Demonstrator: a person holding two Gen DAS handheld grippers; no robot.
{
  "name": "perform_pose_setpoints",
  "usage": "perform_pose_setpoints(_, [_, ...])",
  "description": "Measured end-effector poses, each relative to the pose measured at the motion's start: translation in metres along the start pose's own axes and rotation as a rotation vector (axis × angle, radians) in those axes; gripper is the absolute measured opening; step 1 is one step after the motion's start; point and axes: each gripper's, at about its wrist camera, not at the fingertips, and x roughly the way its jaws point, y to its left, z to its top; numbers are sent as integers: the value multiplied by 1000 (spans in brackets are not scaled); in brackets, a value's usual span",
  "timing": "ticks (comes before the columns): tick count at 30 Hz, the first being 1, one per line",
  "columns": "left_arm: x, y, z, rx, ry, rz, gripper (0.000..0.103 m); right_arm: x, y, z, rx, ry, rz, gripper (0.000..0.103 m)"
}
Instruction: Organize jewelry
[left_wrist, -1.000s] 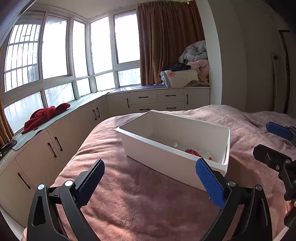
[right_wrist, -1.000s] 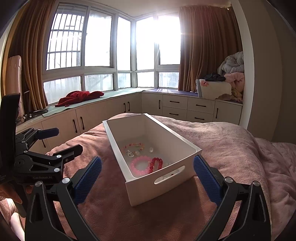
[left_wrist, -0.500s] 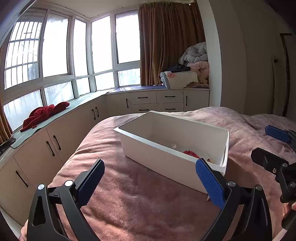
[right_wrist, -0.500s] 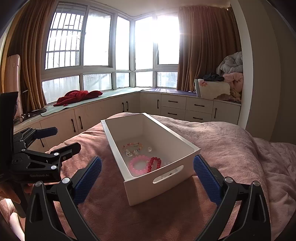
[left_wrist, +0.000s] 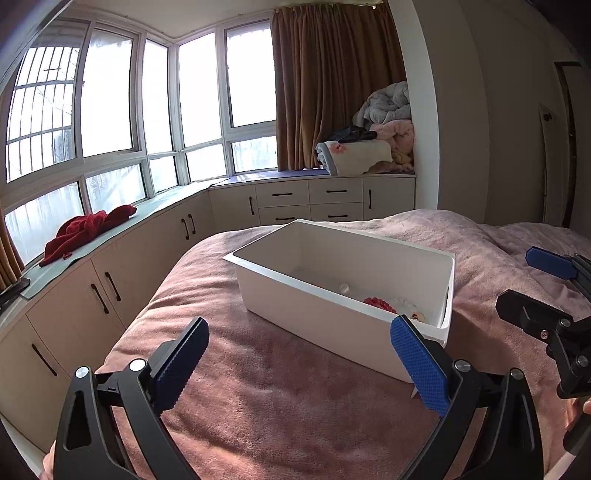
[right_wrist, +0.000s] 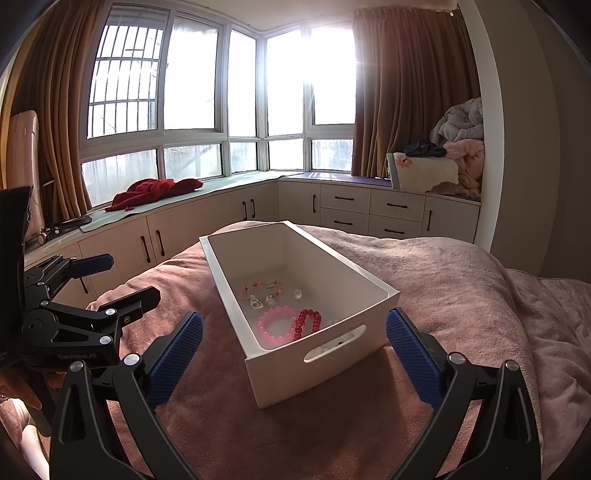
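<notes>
Nearest, the right claw (right_wrist: 293, 354) is spread wide and holds nothing, its blue pads flanking the handle end of a white bin (right_wrist: 332, 363) — placed, it seems, for reaching in. The left claw (left_wrist: 299, 363), also wide and empty, faces the bin's long side. The bin sits mid-bed on a pink blanket (right_wrist: 454, 280). Inside, toward the handle end: a pink bead bracelet (right_wrist: 275, 326) touching a red bead bracelet (right_wrist: 306, 323); farther in, small charms (right_wrist: 263, 301) and a multicoloured strand (right_wrist: 262, 285) — all gathered together. No jewelry shows on the blanket.

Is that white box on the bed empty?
No. The white box holds a pink bead bracelet, a red bead bracelet and smaller pieces on its floor.
</notes>
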Motion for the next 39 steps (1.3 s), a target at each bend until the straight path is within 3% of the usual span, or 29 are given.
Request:
perform_pose_setpoints(25, [-4, 3, -3, -9, -15, 1, 99, -1, 0, 0, 10, 0, -1, 98])
perform_pose_setpoints(39, [-6, 6, -2, -34, -29, -40, 99, 2, 1, -1, 2, 7, 6, 98])
